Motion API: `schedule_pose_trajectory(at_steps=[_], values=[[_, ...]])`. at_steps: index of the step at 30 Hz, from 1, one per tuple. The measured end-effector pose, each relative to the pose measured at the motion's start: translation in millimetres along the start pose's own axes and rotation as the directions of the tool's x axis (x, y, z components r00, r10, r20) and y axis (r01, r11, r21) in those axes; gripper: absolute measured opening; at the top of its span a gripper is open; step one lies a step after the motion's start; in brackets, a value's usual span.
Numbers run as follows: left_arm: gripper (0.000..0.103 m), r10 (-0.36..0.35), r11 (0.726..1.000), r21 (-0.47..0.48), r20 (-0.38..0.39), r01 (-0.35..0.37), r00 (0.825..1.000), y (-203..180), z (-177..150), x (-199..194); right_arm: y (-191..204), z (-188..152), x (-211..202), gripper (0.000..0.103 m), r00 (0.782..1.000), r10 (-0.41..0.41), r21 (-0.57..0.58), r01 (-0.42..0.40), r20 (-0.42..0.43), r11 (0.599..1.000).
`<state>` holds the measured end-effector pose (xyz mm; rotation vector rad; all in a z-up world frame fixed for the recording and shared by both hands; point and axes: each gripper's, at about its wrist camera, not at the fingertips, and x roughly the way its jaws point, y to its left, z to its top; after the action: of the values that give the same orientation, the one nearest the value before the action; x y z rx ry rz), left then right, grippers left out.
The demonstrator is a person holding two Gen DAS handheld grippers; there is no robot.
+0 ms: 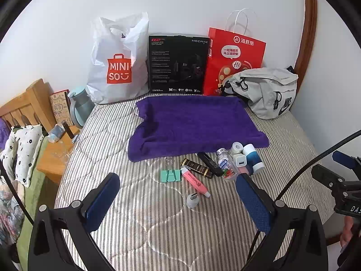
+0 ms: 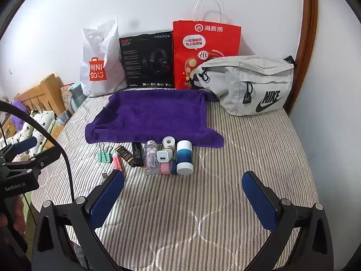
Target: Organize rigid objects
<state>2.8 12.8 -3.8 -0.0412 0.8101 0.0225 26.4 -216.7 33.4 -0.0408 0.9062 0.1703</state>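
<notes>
Bedcover (image 1: 158,225): grey and white stripes, with a faint stitched curve pattern. Towel (image 1: 194,124): solid deep purple. Plastic bag (image 1: 117,63): white, with an orange-red logo panel and white lettering. Box (image 1: 178,63): black, with pale print and a small red mark. Paper bag (image 1: 232,58): bright red, white handles, white lettering. Waist bag (image 2: 252,83): light grey, with a black logo and black zip pulls. Binder clip (image 1: 170,176): mint green, with silver wire arms. Highlighter (image 1: 195,181): pink. Charger plug (image 2: 164,157): white. Cylinder (image 2: 184,157): white with a blue band. Gripper pads (image 2: 108,199): dark blue on black frames. Headboard (image 1: 29,106): light brown wood.
</notes>
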Motion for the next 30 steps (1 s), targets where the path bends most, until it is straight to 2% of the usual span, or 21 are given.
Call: schedule_pose_trajectory(at_steps=[20,26,30], values=[[0.103,0.012,1.000,0.015,-0.002,-0.012,1.000,1,2,1,-4,1,0,0.103,1.000,-0.004,0.000,0.004,-0.003,1.000],[0.103,0.021,1.000,0.021,-0.058,-0.020,0.998,11,-9,32,-10,-1,15,0.103,0.999,-0.009,0.007,0.009,-0.042,1.000],[0.103,0.002,1.000,-0.006,-0.108,-0.002,0.994,24,-23,62,-11,-4,25,0.103,0.998,-0.011,0.007,0.012,-0.066,1.000]])
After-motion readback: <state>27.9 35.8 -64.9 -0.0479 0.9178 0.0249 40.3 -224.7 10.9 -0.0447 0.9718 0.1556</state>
